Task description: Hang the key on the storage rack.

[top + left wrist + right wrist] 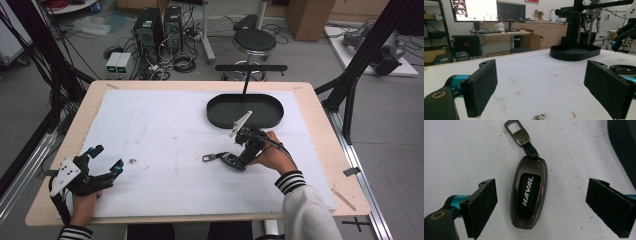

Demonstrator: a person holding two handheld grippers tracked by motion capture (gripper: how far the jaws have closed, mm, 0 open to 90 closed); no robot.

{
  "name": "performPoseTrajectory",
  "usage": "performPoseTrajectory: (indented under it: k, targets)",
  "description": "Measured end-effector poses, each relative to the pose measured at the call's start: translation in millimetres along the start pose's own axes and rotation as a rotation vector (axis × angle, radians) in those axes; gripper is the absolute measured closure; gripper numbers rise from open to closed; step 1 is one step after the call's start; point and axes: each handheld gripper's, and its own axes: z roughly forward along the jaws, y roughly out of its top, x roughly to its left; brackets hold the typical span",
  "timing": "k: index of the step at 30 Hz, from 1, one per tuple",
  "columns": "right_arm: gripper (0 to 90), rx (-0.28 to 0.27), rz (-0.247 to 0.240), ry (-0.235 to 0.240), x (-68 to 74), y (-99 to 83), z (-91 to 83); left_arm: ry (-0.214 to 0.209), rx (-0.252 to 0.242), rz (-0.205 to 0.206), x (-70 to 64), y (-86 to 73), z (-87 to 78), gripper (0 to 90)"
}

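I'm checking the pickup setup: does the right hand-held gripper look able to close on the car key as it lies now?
Probably yes. The right hand-held gripper is open with one jaw on each side of the car key, which lies flat on the white mat. Nothing lies between the jaws and the key.

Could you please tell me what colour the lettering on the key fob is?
White, on the key fob's black panel; clearest in the right gripper view.
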Motion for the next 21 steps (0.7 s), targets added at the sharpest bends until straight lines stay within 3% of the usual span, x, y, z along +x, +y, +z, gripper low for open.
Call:
performPoseTrajectory:
  k: [5, 12, 15, 21]
  targets:
    - [9.3, 0.055, -0.033, 0.003, 2.6, 2.5, 8.9, 0.001, 0.002, 0.0, 0.1, 0.0, 0.1, 12.1]
    - [9.3, 0.077, -0.008, 0.008, 1.4, 3.9, 14.6, 0.001, 0.004, -0.003, 0.3, 0.1, 0.1, 12.1]
    - [9.4, 0.13, -0.005, 0.002, 1.8, 5.5, 19.6, 0.0, 0.006, 0.001, 0.3, 0.1, 0.1, 12.1]
    - [9.5, 0.145, -0.002, 0.006, 2.9, 10.3, 24.1, 0.001, 0.003, -0.003, 0.2, 0.0, 0.2, 12.1]
